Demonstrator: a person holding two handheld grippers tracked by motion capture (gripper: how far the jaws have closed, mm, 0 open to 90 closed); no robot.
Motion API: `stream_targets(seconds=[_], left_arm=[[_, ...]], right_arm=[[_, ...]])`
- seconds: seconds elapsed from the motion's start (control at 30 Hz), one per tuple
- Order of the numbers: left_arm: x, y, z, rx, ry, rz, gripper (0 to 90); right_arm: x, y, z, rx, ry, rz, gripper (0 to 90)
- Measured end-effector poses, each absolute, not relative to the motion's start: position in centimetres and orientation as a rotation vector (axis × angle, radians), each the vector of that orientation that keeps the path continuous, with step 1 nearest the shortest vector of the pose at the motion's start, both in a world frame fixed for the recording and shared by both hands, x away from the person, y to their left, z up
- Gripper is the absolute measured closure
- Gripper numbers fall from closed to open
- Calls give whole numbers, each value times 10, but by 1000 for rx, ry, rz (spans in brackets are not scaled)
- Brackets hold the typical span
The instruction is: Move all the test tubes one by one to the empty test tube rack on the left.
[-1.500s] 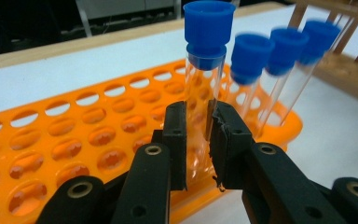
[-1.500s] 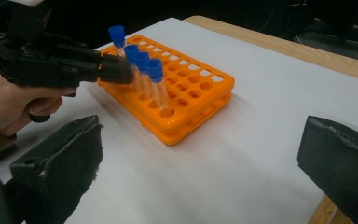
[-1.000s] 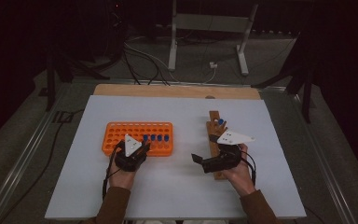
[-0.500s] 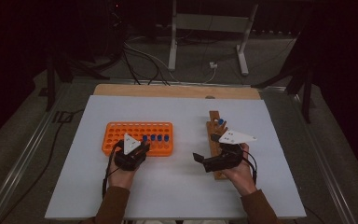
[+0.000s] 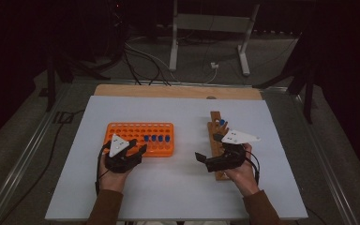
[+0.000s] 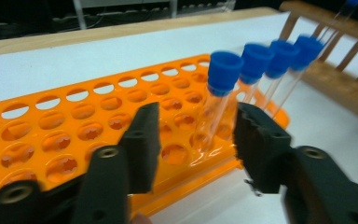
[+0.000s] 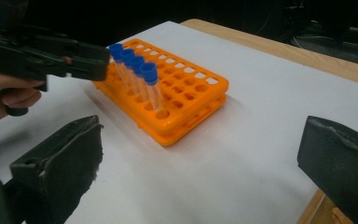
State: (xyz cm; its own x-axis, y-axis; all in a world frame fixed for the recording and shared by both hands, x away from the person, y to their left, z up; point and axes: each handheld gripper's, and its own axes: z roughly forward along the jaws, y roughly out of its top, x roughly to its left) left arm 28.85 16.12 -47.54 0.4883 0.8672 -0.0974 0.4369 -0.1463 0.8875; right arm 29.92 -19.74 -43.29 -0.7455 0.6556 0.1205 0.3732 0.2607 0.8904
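The left gripper (image 6: 196,135), its black jaws matte and ribbed on their inner faces, stood at the near edge of the orange plastic tube rack (image 6: 88,126), a two-tiered tray pierced with rows of round holes. Its jaws had just been opening and were now spread, with a clear slim tube capped in glossy blue (image 6: 216,100) standing in a front-row hole between them, neither pad pressing on it. Three more blue-capped tubes (image 6: 279,58) stood in line just behind it, their caps blurred in the left gripper view. In the high view the rack (image 5: 138,136) lay on the smooth white tabletop (image 5: 178,187), the left gripper (image 5: 138,151) at its near rim under its pale three-cornered plate.

The right gripper (image 5: 200,157) hovered well apart, over the near end of a brown wooden rack (image 5: 214,126) of slatted rails that carried a blue-capped tube at its far end. Its jaws (image 7: 205,163) were spread wide with nothing between them. That wooden rack was cut off at the right gripper view's lower right corner, and the hand covered its near part in the high view.
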Motion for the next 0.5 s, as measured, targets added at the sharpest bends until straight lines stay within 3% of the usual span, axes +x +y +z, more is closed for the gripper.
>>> stream_targets(seconds=[0.27, 0.33, 0.43, 0.5], left_arm=[[272, 175, -466, 1726, 1126, 645, 192], [268, 178, -466, 1721, 1125, 646, 163], [264, 181, -467, 1723, 1140, 640, 22], [262, 183, -468, 1713, 1132, 643, 8]], right_arm=[[300, -199, -430, 950, 2248, 1472, 0], [300, -199, -427, 944, 2240, 1470, 0], [300, -200, -421, 936, 2224, 1467, 0], [302, -202, -419, 938, 2209, 1452, 0]])
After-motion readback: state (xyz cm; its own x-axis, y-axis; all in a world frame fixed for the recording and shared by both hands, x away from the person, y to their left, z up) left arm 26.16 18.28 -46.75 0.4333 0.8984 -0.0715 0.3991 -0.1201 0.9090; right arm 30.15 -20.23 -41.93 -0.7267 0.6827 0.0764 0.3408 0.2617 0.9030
